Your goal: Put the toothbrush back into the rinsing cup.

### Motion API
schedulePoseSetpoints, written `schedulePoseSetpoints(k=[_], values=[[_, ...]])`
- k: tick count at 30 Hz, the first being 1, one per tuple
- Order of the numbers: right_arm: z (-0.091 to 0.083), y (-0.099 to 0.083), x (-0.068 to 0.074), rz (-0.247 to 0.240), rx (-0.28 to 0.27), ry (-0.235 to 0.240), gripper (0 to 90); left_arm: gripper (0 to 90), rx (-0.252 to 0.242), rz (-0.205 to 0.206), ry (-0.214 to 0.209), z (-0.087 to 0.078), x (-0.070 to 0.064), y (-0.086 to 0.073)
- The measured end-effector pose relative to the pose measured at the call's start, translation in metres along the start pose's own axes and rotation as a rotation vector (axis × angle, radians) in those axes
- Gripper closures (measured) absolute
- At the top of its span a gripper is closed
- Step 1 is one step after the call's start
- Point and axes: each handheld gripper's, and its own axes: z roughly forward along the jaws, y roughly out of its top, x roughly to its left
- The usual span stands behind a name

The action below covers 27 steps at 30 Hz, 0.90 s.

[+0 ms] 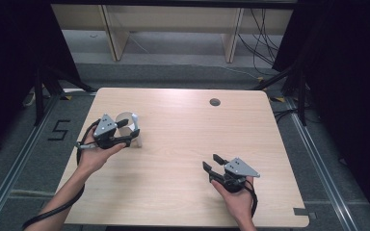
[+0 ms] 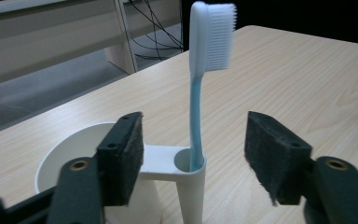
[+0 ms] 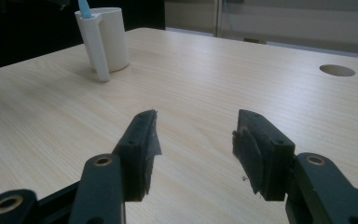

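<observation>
Over on the left side of the table (image 1: 183,202) the left gripper (image 1: 134,132) is parked right up against a white cup (image 2: 70,154) that has a little tube holder on its side. A toothbrush (image 2: 205,70) stands upright in that tube, blue stem, white head, bristles facing right in the left gripper view. The jaws are spread wide, one pad in front of the cup's rim, the other out past the tube, so the tube and brush stem sit in the gap with nothing pinched.

Middle of the tabletop is bare wood, nothing between the two hands. There's a round cable hole (image 1: 215,102) toward the far edge.

On the right, the right gripper (image 1: 212,162) sits low near the front edge, jaws apart and holding nothing, well away from the cup (image 3: 105,39). Beyond the table there are wooden legs (image 1: 117,36) and loose cables (image 1: 262,41) on the floor.
</observation>
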Motion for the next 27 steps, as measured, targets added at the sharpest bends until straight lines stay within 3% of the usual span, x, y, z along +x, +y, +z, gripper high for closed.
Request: schedulePoseSetpoints(k=[6,7,14,17,18,19,27], values=[[-0.001,0.0,-0.001,0.004,-0.001,-0.01,48.8,27.9,-0.016,0.054,0.001,-0.016,-0.001,0.001],[-0.001,0.0,-0.003,-0.025,-0.003,-0.014,48.6,27.5,-0.026,0.051,-0.004,-0.019,-0.002,0.001],[0.001,-0.001,-0.004,-0.022,-0.009,-0.003,48.5,27.1,-0.04,0.059,0.007,-0.042,-0.006,-0.003],[0.001,-0.001,-0.003,-0.012,-0.006,-0.006,48.5,27.1,-0.043,0.052,0.009,-0.05,-0.007,-0.01],[0.001,-0.001,-0.004,-0.029,-0.005,-0.022,48.4,27.2,-0.05,0.049,0.008,-0.052,-0.007,-0.013],[0.001,-0.002,-0.002,0.006,0.006,-0.008,48.4,27.2,-0.041,0.046,0.011,-0.055,-0.007,-0.015],[0.003,-0.001,-0.004,-0.025,-0.008,-0.005,48.3,27.1,-0.045,0.042,0.025,-0.07,-0.011,-0.028]])
